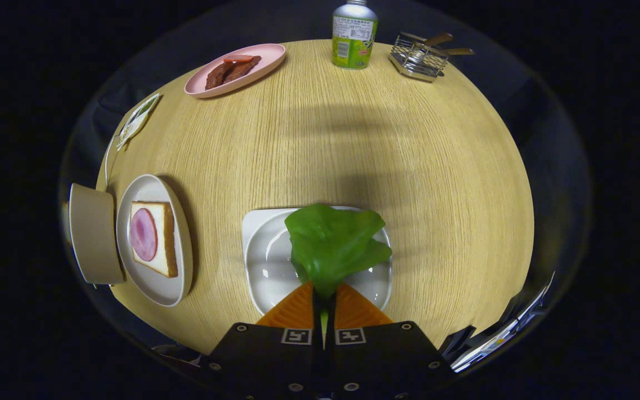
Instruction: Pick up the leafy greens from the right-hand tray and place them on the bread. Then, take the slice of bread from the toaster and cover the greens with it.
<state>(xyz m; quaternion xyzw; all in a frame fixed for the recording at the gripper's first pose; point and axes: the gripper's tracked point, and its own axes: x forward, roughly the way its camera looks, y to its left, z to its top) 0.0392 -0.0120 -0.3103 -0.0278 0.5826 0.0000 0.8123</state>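
Observation:
My gripper (324,289) is shut on the stalk end of the leafy greens (331,244), which fan out just ahead of the fingers. The leaf hangs over the white square tray (259,261) beneath it. To the left of the fingers, a slice of bread (156,239) topped with a round pink slice of ham (143,234) lies on a round white plate (156,289). Left of that plate stands a beige toaster (93,233); I cannot see a slice in it from here.
On the far side of the round wooden table (353,144) lie a pink oval plate (267,58) with brown meat strips (231,71), a green-labelled bottle (354,36) and a wire rack (419,55) with wooden-handled utensils. A small packet (138,119) rests by the left table edge.

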